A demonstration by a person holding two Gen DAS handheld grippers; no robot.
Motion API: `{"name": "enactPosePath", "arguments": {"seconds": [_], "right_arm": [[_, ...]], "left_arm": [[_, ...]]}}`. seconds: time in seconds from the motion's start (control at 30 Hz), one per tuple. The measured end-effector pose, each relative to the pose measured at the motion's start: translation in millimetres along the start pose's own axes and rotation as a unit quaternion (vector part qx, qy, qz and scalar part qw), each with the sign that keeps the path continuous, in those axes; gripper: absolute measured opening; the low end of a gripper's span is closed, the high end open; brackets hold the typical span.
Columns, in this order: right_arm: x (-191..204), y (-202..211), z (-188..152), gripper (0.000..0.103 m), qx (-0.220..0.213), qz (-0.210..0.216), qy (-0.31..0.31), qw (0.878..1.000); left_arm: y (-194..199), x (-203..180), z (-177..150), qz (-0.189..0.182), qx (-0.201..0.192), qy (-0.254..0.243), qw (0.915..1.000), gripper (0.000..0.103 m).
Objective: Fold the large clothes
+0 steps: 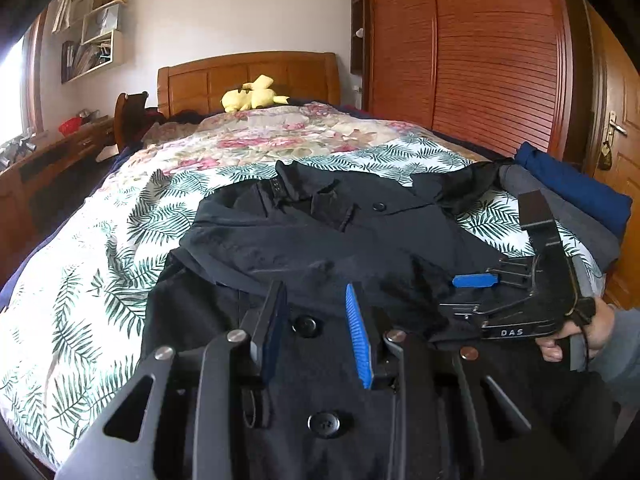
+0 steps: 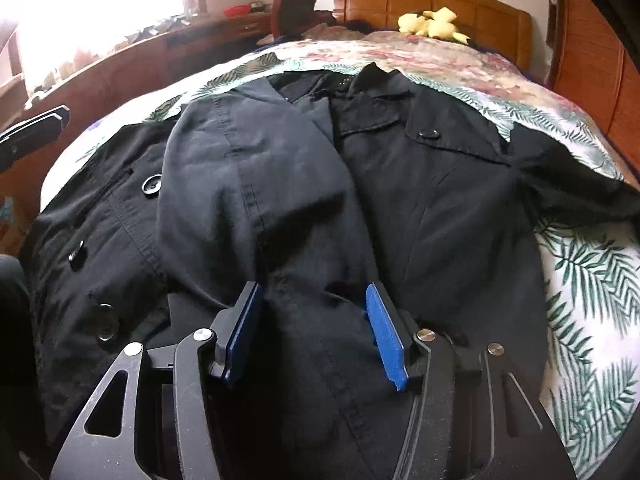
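A black coat (image 2: 400, 184) lies on the bed (image 1: 100, 240), one sleeve (image 2: 248, 200) folded across. Left gripper (image 1: 316, 320) and right gripper (image 2: 316, 332) hover above it, jaws apart and empty.

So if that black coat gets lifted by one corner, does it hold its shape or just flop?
The black coat would probably flop: its folded-over sleeve already sags in soft creases. It looks fairly heavy for cloth, being large, layered and set with buttons. The matte weave likely won't slip easily on the leaf-print bedspread.
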State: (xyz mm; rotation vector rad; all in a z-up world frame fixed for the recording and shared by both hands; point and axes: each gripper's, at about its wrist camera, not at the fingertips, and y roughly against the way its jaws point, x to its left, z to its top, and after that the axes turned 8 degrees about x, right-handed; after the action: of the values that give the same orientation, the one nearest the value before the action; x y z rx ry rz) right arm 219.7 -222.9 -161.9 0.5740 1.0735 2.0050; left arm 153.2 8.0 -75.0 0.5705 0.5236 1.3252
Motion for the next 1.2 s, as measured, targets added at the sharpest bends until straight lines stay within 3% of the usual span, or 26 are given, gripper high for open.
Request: {"name": "enactPosePath", "arguments": {"seconds": [0.17, 0.53, 0.87, 1.2], "right_arm": [[-0.8, -2.2, -3.7, 0.055, -0.014, 0.004, 0.003, 1.0], [3.4, -4.2, -6.4, 0.056, -0.031, -0.011, 0.006, 0.999], [2.1, -4.5, -6.4, 0.056, -0.031, -0.009, 0.004, 0.999], [-3.0, -6.6, -2.9, 0.056, -0.027, 0.001, -0.008, 1.0]], "left_arm": [[2.2, -4.6, 1.2, 0.013, -0.015, -0.015, 0.9997, 0.029], [-47.2, 9.3, 20.0, 0.002, -0.016, -0.019, 0.9997, 0.029], [-82.9, 19.4, 17.4, -0.043, -0.019, -0.021, 0.9987, 0.029], [-81.2, 29.3, 13.7, -0.063, -0.022, -0.005, 0.9977, 0.029]]}}
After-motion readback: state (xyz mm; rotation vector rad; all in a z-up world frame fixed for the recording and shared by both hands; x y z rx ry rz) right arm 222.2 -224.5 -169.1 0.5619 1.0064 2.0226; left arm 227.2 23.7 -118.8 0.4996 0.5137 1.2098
